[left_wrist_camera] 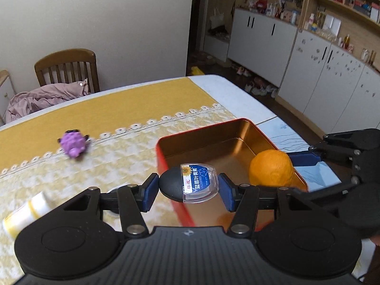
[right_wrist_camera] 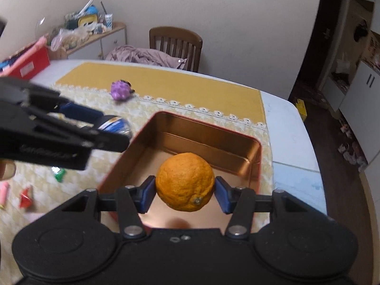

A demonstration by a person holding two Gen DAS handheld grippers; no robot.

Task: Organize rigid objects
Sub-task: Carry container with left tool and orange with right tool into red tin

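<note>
- Left tool: blue pads clamped on a small black oval case with a clear lid and blue label, held above the near-left rim of the tin.
- Right tool: blue pads clamped on a round orange citrus fruit, stem end facing the camera, held above the near part of the tin's inside.
- Red rectangular metal tin with a gold interior: sits open on the bench; the visible floor holds nothing, near end is hidden by the fruit and tool.
- In the left wrist view the fruit shows at the tin's right wall, right tool coming in from the right.
- In the right wrist view the left tool enters from the left, case just beside the tin's left rim.
- Purple knobbly toy figure lies on the yellow-and-cream lace-edged cloth, well apart from the tin, at the lace strip.
- White and yellow tube lies blurred at the near left.
- Small green piece, red piece and pink stick lie on the cloth left of the tin; too blurred to identify.
- Wooden slat-back chair with a mauve garment stands at the far bench edge.
</note>
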